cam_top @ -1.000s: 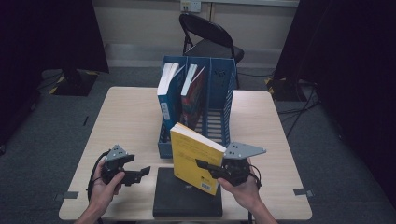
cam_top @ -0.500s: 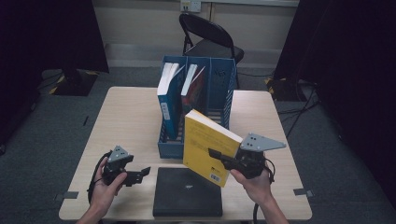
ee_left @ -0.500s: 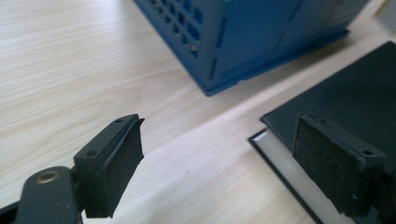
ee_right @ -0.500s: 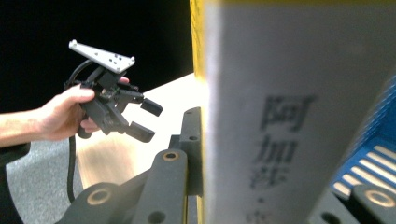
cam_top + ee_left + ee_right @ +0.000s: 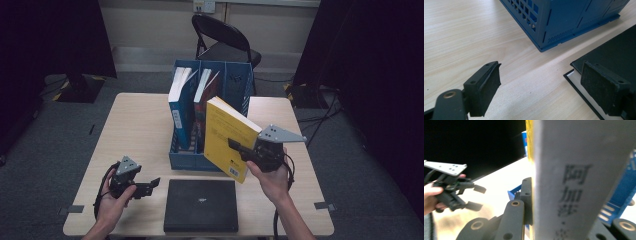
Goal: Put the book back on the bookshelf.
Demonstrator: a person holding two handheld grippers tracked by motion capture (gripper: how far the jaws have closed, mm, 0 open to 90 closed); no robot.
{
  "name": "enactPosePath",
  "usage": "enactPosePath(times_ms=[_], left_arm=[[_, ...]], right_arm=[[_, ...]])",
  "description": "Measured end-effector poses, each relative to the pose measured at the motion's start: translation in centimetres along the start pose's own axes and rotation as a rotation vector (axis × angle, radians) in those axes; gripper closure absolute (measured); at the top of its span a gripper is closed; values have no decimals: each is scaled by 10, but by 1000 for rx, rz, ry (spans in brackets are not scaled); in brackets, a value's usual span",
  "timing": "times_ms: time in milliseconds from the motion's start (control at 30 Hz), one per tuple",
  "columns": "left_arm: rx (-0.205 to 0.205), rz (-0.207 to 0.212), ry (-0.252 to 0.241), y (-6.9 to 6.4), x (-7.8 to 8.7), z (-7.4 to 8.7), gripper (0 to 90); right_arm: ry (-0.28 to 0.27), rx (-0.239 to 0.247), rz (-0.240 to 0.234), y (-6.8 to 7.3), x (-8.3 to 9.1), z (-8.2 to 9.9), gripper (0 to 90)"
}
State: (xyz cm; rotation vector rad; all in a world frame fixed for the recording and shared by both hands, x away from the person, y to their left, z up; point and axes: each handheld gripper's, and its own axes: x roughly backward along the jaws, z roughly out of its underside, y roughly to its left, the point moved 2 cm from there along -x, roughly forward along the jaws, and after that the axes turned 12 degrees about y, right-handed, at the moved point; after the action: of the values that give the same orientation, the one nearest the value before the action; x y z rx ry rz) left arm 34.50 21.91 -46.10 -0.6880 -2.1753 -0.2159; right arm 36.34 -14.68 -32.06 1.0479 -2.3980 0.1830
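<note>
High view: right hand-held gripper (image 5: 243,150) is clamping the yellow book (image 5: 227,136) by its lower edge, holding it tilted in the air just at 5 o'clock of the blue rack (image 5: 235,82), clear of the worktop (image 5: 140,125). Judged step: carrying the book toward the rack for filing. The rack's left and middle slots are each holding a book; the right slot looks free, at 12 o'clock of the book. Next move, as I judge it: stand the book upright, line its narrow edge with that slot, lower it between the dividers. The left hand-held gripper (image 5: 150,186) is resting low at 9 o'clock of the black book (image 5: 201,204), which is lying flat at the near edge.

Left gripper view: jaws are standing wide, nothing between them. The rubbery pads (image 5: 491,82) are hovering over pale wood-grain laminate. The rack is showing as moulded blue plastic with a slotted grid wall. The black book has a matte cover and a white page block, its corner at 3 o'clock.

Right gripper view: jaws are pressing on the book; its grey spine with printed characters (image 5: 574,195) is rising at 12 o'clock, yellow cover along its left. The other gripper is sitting at 9 o'clock, jaws apart.
</note>
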Motion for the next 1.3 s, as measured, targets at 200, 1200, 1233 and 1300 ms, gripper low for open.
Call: enactPosePath(times_ms=[200, 1200, 1233, 1300], left_arm=[[-1, 12, -4, -2, -1, 1, 157], [9, 12, 8, 1, -4, 2, 158], [12, 14, 8, 1, -4, 2, 158], [23, 15, 2, 1, -4, 2, 158]], right_arm=[[16, -11, 41, -6, -11, -11, 761], [35, -106, 243, -27, -67, -43, 761], [36, -109, 250, -28, -69, -44, 761], [39, -120, 258, -30, -73, -46, 761]])
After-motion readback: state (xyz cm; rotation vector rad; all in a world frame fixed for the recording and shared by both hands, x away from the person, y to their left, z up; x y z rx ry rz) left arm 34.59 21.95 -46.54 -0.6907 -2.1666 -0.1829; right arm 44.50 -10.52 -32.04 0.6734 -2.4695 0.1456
